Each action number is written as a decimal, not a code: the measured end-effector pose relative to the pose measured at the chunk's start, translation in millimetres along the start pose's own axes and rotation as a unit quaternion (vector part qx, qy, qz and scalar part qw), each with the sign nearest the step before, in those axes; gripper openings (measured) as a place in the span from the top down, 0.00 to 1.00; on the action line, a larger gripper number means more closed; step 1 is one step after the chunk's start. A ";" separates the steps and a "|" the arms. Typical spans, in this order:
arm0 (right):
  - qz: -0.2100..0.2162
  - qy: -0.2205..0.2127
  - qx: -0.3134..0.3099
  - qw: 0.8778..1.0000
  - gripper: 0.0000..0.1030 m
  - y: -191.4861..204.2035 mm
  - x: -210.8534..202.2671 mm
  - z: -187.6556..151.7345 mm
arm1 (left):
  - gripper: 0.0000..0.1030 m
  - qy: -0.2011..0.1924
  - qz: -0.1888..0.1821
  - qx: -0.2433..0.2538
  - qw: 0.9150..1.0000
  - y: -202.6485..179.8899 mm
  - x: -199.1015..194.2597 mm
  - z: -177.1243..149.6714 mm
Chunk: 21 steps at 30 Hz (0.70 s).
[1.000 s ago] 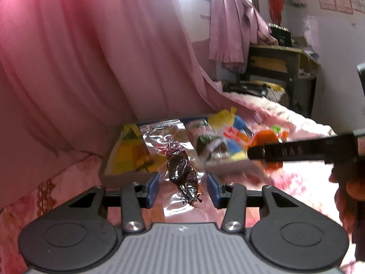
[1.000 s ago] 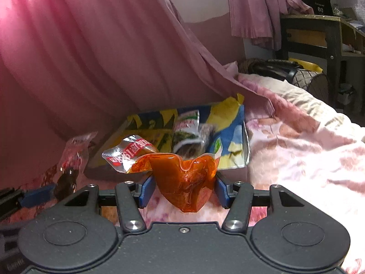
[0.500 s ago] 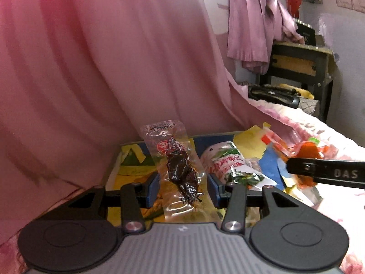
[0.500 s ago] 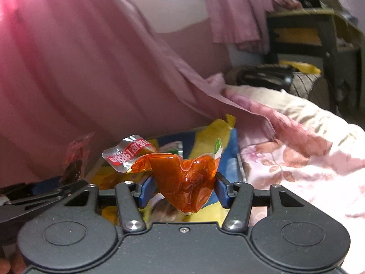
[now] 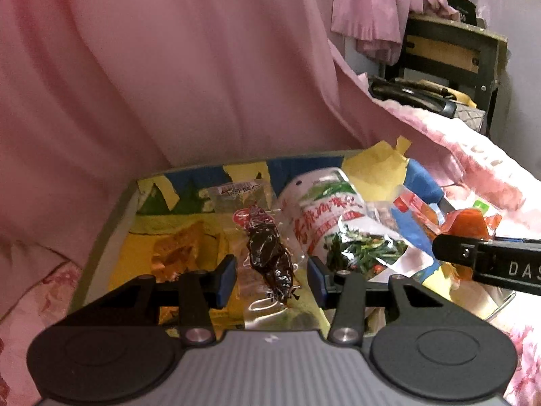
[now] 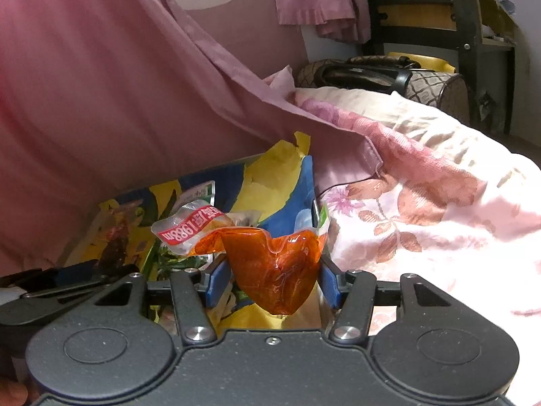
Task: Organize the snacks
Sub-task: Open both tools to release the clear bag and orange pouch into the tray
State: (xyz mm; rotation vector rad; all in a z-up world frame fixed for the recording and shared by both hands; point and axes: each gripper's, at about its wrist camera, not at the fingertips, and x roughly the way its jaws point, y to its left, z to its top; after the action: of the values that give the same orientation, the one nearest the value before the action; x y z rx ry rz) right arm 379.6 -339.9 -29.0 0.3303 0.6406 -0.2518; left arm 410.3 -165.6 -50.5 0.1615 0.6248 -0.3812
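Left tool (image 5: 270, 279) is clamping a clear packet of dark dried snack (image 5: 267, 257) between its blue pads, hanging it over the shallow box (image 5: 111, 233) lined with yellow-and-blue paper. Right tool (image 6: 270, 282) is gripping an orange sauce pouch (image 6: 274, 270), which is bulging and folding between its pads, also above the box's right end. A green-and-white vegetable snack bag (image 5: 341, 233) is lying inside the box, beside an orange-brown packet (image 5: 175, 253). The box is sitting on the floral bed cover (image 6: 439, 209), against a pink curtain (image 5: 169, 67).
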 end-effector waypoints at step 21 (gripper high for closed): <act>0.031 -0.015 0.003 0.999 0.15 2.7 -17.2 6.9 | 0.22 0.035 0.006 -0.072 0.997 19.0 -13.9 1.0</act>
State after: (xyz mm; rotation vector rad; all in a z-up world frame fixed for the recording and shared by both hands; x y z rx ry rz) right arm 370.9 -337.9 -12.6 0.3513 0.5986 -0.1994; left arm 407.9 -144.3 -40.8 0.0418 0.7172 -0.3185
